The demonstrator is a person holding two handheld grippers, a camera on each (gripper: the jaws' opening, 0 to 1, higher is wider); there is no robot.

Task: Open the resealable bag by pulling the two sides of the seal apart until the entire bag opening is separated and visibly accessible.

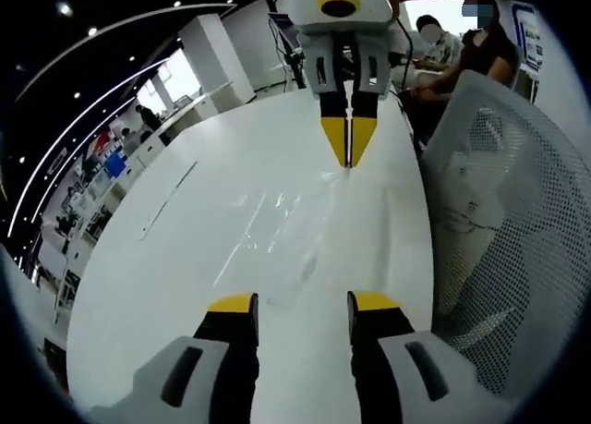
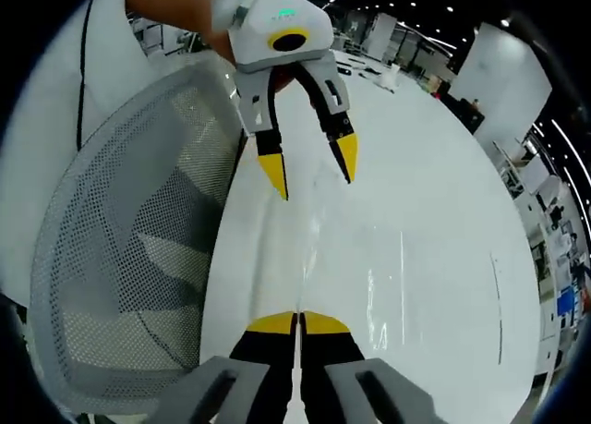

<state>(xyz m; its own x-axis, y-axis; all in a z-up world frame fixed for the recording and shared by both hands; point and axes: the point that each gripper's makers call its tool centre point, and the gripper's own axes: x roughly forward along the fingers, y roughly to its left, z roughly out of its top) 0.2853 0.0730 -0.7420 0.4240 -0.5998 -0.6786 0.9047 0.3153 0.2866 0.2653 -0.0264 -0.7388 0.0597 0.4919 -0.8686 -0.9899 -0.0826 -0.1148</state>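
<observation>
One clear resealable bag [image 1: 277, 235] flat on bench [image 1: 185, 285], thin, limp, slippery | right gripper [image 1: 348, 145] jaws clenched on its far edge | left gripper [image 2: 309, 170] jaws released beside the near edge; grip seal lip

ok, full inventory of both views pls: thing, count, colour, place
resealable bag: 1, clear, flat on the table between the two tools; far edge pinched by the right tool
table: 1, white, long, under the bag
mesh chair: 1, white/grey, at the table's edge beside the tools
thin strip: 1, pale, lying on the table beyond the bag
seated people: 2, dark and light tops, at the far end in the left gripper view
shelves and displays: several, white with blue items, along the room's side
left tool: 1, white with black and yellow tips, jaws open above the bag's near edge
right tool: 1, same colours, jaws shut on the bag
</observation>
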